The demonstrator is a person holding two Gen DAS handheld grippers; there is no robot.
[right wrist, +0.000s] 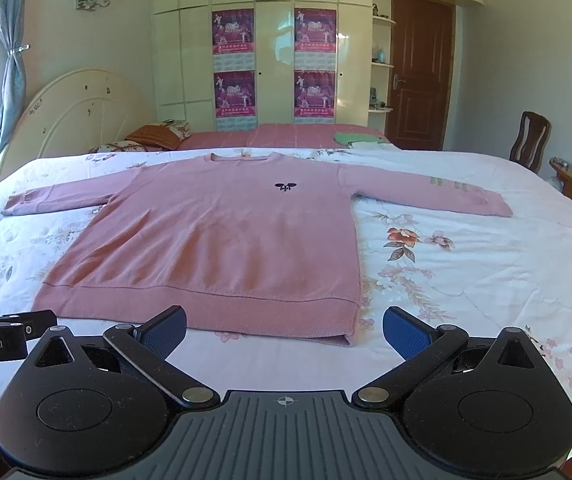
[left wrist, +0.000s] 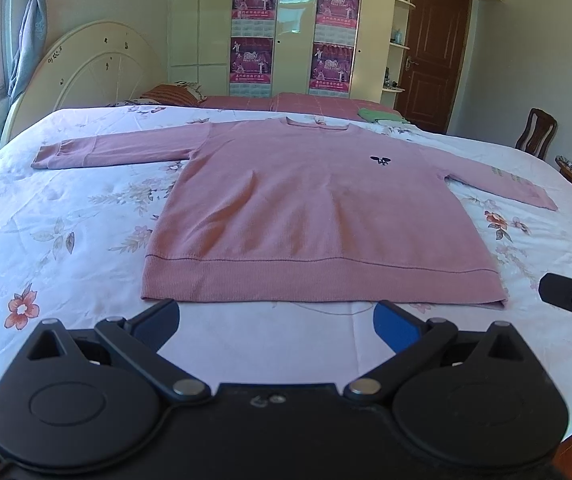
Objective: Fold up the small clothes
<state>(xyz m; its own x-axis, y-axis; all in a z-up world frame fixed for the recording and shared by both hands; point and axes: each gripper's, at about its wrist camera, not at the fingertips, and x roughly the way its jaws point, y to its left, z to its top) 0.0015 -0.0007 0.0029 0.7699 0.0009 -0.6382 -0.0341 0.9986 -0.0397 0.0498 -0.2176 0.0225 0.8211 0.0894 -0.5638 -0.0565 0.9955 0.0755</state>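
While both tongs hover low over the near edge of the bed, nothing is gripped.
Left tongs (left wrist: 277, 322): jaws spread wide, blue pads empty, just short of the sweater's hem, roughly centred on it.
Right tongs (right wrist: 284, 332): jaws spread wide, empty, in front of the hem's right corner.
Sweater (left wrist: 310, 208): pink knit, long-sleeved, lying flat and face up on the bed, hem toward the tongs, round neckline at the far side.
Hem (left wrist: 322, 282): broad ribbed band, straight, set off by a seam line.
Sleeves: both stretched out sideways; the left sleeve (left wrist: 113, 150) ends in a ribbed cuff, the right sleeve (right wrist: 430, 192) carries pale stripe marks.
Chest: small dark emblem (left wrist: 380, 160).
Bed cover (left wrist: 65, 232): white with pink flowers, lightly wrinkled.
Beyond: green cloth (right wrist: 360, 137) on a red blanket, wardrobe (left wrist: 213, 12) with posters.
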